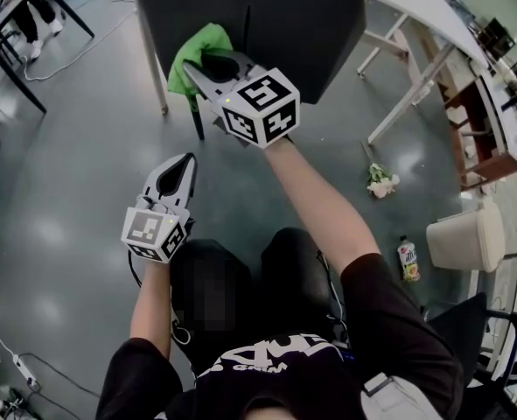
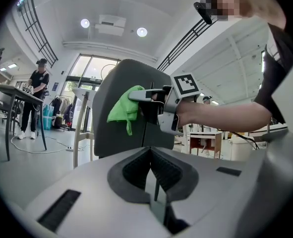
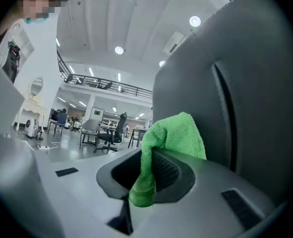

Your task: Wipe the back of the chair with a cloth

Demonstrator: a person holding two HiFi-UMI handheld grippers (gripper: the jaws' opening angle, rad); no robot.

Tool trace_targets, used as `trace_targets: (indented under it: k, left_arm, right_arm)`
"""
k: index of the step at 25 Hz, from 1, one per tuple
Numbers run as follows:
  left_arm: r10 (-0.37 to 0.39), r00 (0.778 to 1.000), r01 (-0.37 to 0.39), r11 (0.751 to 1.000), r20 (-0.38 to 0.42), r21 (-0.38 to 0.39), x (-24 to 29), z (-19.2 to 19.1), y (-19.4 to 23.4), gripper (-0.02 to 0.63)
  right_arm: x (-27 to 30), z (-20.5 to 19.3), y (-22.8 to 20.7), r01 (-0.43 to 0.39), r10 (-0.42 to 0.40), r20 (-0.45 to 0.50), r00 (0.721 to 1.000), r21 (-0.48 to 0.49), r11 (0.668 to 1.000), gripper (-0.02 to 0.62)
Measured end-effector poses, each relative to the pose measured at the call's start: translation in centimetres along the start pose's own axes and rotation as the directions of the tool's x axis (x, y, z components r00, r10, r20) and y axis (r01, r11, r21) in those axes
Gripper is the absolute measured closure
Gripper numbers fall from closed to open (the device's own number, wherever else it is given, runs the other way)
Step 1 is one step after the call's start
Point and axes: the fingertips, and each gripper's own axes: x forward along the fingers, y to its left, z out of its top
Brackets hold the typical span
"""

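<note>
Right tool: your right gripper is clamped on the bright green, fluffy microfibre cloth. One fold runs down between its jaws and the rest bunches out past the tips.
Left tool: your left gripper has its jaws brought together on nothing. It hangs low at your 10 o'clock, well apart from the chair.
Cloth position: it sits at your 12 o'clock, against or just off the dark grey, smooth moulded chair back, near that panel's 8 o'clock edge. You cannot confirm contact from these views.
Handling: the cloth looks light, soft and limp, so expect it to flop and bunch rather than slip. Take a thick fold deep in the jaws and leave a wad ahead as your pad.
Chair: the shell looks rigid, but it may shift on the glossy floor if you press hard.
Stage: probably the start of a stroke, with most of the panel lying toward 3 o'clock of the cloth.
</note>
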Motion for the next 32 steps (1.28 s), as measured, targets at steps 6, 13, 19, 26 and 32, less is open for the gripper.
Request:
trace_targets:
  k: [6,13,19,26,32]
  left_arm:
    - [0.009,1.000,-0.009,1.000,0.001,-0.014,-0.2,-0.2,0.3,0.606]
    - [0.005,1.000,-0.005,1.000,-0.003,0.006,-0.2,-0.1,-0.2,0.606]
    - [-0.002,1.000,0.002,1.000,-0.001,0.013,-0.1,0.0,-0.5,0.606]
    - [-0.010,1.000,0.009,0.999,0.004,0.033,-0.1,0.3,-1.0,0.606]
    - [-0.011,1.000,0.011,0.999,0.004,0.033,0.2,0.1,-1.1,0.606]
  right_arm:
    - [1.4,-0.8,2.7,-0.047,0.047,0.007,0.999,0.020,0.999,0.548]
    - [-3.7,-0.9,1.3,0.034,-0.034,0.022,0.999,0.007,0.999,0.546]
    - [-10.8,-2.1,-1.2,0.140,-0.141,-0.011,0.990,-0.040,0.989,0.546]
    - [-18.7,-3.3,-5.9,0.285,-0.288,-0.052,0.956,-0.061,0.957,0.546]
    - [-23.3,-4.1,-9.4,0.390,-0.392,-0.063,0.918,-0.047,0.920,0.546]
